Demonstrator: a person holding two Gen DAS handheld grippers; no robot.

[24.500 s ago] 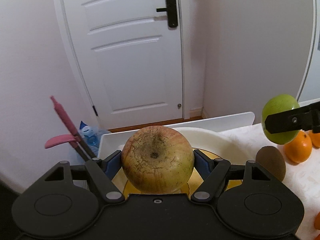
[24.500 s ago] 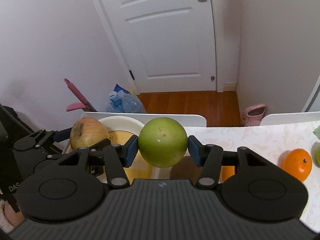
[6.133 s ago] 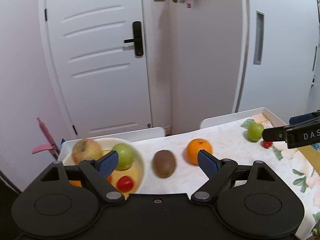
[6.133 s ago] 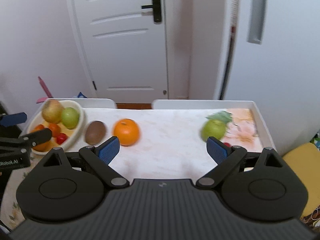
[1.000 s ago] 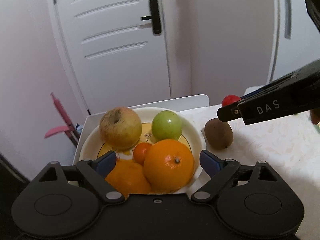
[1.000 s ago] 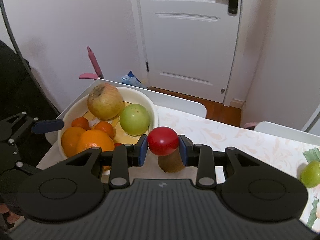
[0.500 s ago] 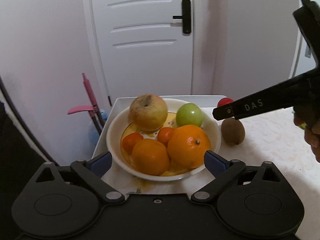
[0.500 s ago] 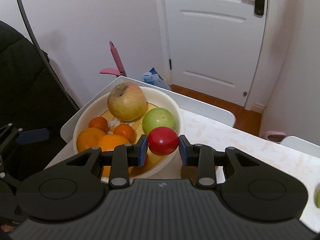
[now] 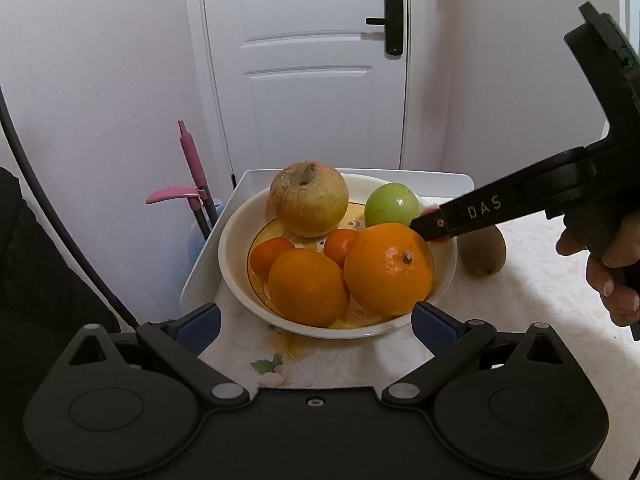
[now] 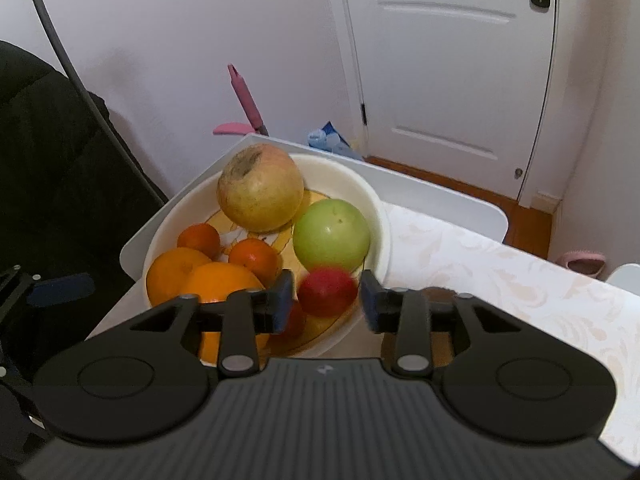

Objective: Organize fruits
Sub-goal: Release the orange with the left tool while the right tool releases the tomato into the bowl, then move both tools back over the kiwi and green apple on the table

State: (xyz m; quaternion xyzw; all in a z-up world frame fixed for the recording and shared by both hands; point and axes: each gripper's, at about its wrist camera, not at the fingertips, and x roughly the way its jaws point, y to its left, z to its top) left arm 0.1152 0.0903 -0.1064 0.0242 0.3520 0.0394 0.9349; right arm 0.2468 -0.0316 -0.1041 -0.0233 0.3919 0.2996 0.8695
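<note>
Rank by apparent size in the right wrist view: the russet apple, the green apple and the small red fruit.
1. russet apple
2. green apple, close to it in size
3. small red fruit, smallest despite being nearest the camera

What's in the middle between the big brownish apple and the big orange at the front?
A small tangerine sits between the russet apple and the large orange, seen from the left wrist view.

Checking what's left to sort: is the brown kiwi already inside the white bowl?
No: the brown kiwi lies on the patterned tablecloth just outside the white bowl's rim.
</note>
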